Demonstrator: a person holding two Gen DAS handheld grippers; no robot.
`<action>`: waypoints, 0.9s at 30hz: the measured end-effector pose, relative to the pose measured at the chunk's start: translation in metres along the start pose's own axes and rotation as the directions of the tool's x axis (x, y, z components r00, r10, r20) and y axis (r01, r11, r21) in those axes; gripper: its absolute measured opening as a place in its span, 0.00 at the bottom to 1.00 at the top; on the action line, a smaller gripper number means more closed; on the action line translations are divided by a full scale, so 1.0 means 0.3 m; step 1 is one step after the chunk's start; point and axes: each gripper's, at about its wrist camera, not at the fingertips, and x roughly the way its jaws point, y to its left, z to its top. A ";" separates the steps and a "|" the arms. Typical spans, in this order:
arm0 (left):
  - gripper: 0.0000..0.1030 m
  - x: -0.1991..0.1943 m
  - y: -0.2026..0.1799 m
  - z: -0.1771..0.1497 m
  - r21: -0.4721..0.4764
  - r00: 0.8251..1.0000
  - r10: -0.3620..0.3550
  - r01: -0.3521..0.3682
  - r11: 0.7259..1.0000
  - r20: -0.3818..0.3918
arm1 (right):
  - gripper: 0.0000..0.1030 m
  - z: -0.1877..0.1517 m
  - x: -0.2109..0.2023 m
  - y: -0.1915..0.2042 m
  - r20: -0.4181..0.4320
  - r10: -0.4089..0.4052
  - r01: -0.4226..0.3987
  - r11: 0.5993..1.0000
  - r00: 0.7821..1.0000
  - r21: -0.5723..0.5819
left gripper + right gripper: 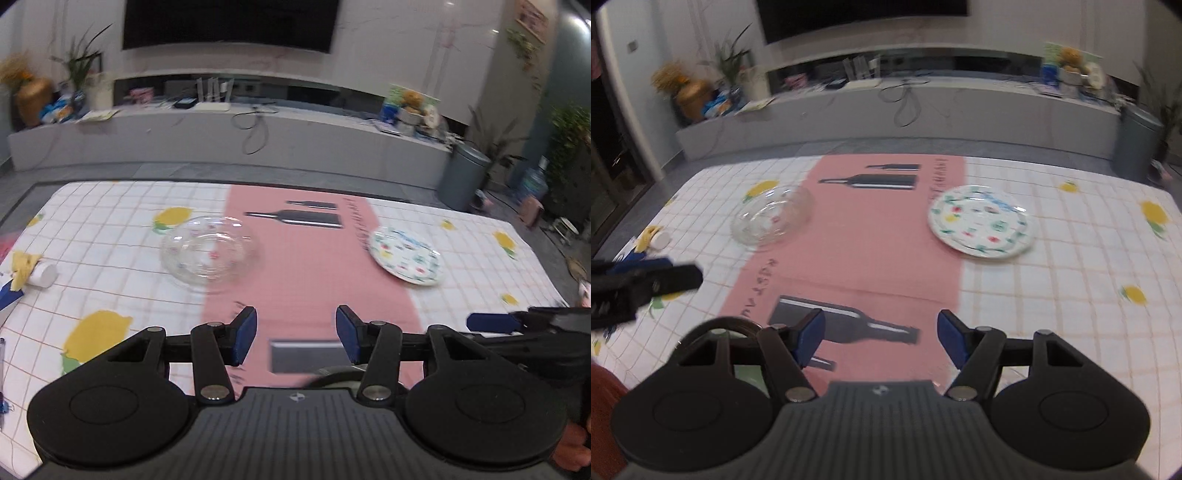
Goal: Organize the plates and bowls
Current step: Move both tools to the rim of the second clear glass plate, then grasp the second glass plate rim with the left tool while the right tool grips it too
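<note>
Both views blurred; fine detail on the far shelf cannot be read.

Left tool (295,334): blue pads apart, nothing between them, hanging above the surface (110,229) without touching it. Below the gap lies the pink runner (303,266) that crosses the checked lemon-print cloth.

Right tool (881,338): pads likewise spread, gap empty, clear of the surface. It sits over the near bottle print on the runner. Each tool shows at the side edge of the other's view, so they are side by side.

Glass bowl (208,253): clear, with small coloured dots, upright on the cloth ahead of the left tool and to its left, its right rim reaching the runner's edge. Seen from the right tool it is ahead and far to the left (772,219). Well apart from both tools.

Patterned plate (980,221): white with green, red and yellow marks, flat on the cloth ahead of the right tool and slightly to its right, touching the runner's right edge. From the left tool it lies ahead and to the right (406,254). Bowl and plate are well apart, the runner between them.

White tube and yellow rag (31,271) lie at far left of the left tool.
</note>
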 end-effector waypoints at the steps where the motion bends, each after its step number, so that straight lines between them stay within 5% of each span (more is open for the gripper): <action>1: 0.56 0.017 0.027 0.009 -0.013 1.000 0.008 -0.008 1.000 -0.002 | 0.63 0.015 0.017 0.012 -0.005 0.011 -0.011 1.000 1.000 -0.005; 7: 0.56 0.125 0.166 0.072 -0.043 0.998 0.065 -0.065 0.997 0.003 | 0.63 0.132 0.155 0.079 -0.032 0.063 -0.064 0.998 0.998 -0.030; 15: 0.56 0.287 0.370 0.105 -0.245 0.996 0.083 -0.070 0.967 0.043 | 0.54 0.245 0.400 0.121 -0.075 0.136 -0.137 0.991 0.988 -0.005; 19: 0.51 0.380 0.442 0.094 -0.309 0.995 0.104 -0.096 0.946 0.010 | 0.55 0.293 0.498 0.139 -0.083 0.103 -0.105 0.994 0.991 -0.019; 25: 0.50 0.475 0.481 0.087 -0.301 0.994 0.106 -0.099 0.949 0.006 | 0.52 0.348 0.619 0.144 -0.047 0.171 -0.171 0.985 0.984 -0.004; 27: 0.46 0.493 0.486 0.085 -0.284 0.994 0.110 -0.102 0.953 0.011 | 0.38 0.363 0.665 0.132 -0.057 0.220 -0.218 0.975 0.974 0.027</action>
